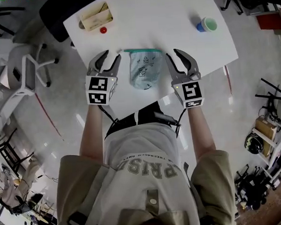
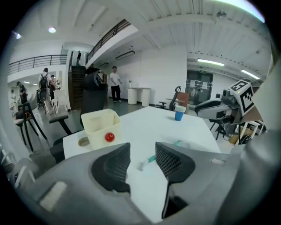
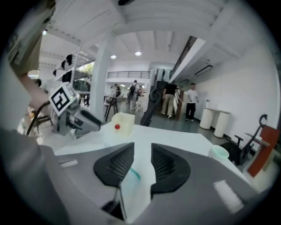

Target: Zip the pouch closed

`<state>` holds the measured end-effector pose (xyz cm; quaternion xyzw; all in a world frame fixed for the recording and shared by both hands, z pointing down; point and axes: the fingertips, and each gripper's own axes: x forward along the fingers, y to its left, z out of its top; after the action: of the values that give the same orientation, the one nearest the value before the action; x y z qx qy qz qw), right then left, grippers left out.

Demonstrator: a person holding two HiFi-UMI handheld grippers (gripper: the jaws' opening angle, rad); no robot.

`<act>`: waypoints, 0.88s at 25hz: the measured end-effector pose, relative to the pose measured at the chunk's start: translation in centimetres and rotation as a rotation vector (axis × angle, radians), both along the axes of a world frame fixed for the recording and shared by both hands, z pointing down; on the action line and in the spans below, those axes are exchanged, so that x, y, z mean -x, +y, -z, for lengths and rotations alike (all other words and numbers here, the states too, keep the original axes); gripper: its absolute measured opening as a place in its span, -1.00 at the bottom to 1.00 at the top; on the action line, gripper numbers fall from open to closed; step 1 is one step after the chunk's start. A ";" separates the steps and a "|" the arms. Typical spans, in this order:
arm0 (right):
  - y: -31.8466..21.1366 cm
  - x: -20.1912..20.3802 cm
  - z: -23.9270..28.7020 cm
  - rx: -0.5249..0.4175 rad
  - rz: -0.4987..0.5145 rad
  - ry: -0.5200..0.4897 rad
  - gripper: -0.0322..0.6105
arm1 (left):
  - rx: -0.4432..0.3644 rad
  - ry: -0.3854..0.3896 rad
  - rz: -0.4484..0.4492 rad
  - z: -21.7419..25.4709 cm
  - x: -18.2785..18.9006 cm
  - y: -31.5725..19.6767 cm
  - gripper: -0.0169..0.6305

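Note:
A pale blue-grey pouch [image 1: 145,71] with printed drawings lies on the white table [image 1: 173,18], its teal zipper [image 1: 143,50] along the far edge. My left gripper [image 1: 108,59] hovers just left of the pouch, jaws open and empty. On the pouch's right my right gripper [image 1: 175,57] hovers open, a narrower gap between its jaws. In the left gripper view the open gripper [image 2: 142,160] frames a bit of teal zipper [image 2: 151,158] lying on the table beyond. In the right gripper view the gripper [image 3: 141,165] also holds nothing, and the zipper [image 3: 135,174] shows below.
A cream box [image 1: 96,17] with a red ball [image 1: 103,30] beside it sits at the table's far left. A blue cup with a green lid [image 1: 206,25] stands far right. A white chair [image 1: 23,69] is left of the table. People stand in the hall beyond.

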<state>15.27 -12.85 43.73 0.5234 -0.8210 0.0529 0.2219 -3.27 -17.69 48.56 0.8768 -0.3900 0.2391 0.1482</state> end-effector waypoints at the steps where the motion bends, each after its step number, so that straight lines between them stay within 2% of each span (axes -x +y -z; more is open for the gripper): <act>1: 0.6 -0.2 1.3 -0.026 -0.063 -0.057 -0.60 | -0.026 0.009 0.008 1.1 0.1 0.3 -0.36; 5: 3.8 -1.0 6.5 -0.141 -0.292 -0.349 -0.59 | -0.104 0.058 0.022 5.7 0.2 2.3 -0.36; 7: 5.3 -0.9 8.9 -0.207 -0.360 -0.408 -0.59 | -0.154 0.096 0.023 8.3 0.2 3.4 -0.36; 10: 6.5 -0.2 11.6 -0.289 -0.394 -0.355 -0.59 | -0.248 0.125 0.021 11.9 0.2 4.1 -0.36; 15: 6.9 1.5 14.8 -0.362 -0.384 -0.251 -0.60 | -0.386 0.156 0.031 16.9 0.3 4.2 -0.38; 19: 7.3 3.1 16.0 -0.378 -0.365 -0.175 -0.64 | -0.399 0.187 0.028 18.3 0.2 4.9 -0.39; 22: 7.6 4.0 16.2 -0.377 -0.364 -0.149 -0.70 | -0.400 0.206 0.031 18.7 0.4 5.6 -0.56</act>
<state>11.31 -5.20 27.56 0.6891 -0.7228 -0.0237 0.0462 -3.64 -12.07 29.89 0.9024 -0.4260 0.0640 0.0139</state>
